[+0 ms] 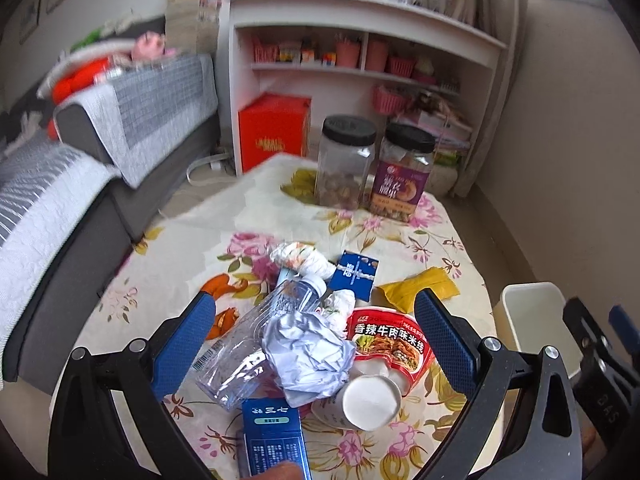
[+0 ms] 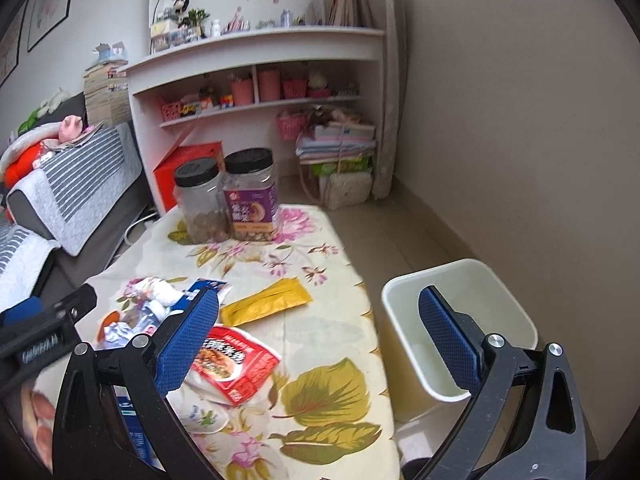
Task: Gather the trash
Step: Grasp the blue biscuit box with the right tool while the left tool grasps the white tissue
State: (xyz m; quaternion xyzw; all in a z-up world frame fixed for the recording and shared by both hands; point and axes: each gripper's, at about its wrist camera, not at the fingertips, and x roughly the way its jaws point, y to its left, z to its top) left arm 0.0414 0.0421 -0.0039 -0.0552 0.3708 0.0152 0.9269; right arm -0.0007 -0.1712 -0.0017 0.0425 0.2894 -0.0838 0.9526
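Observation:
A pile of trash lies on the floral tablecloth: a crushed clear plastic bottle, crumpled silver foil, a red noodle cup, a white paper cup, a blue box, a blue packet, a yellow wrapper and wadded tissue. My left gripper is open, its jaws spread either side of the pile. My right gripper is open and empty above the table's right edge, between the red noodle lid and the white trash bin.
Two black-lidded jars stand at the table's far end. The bin sits on the floor right of the table. A grey sofa runs along the left. White shelves and a red box stand behind.

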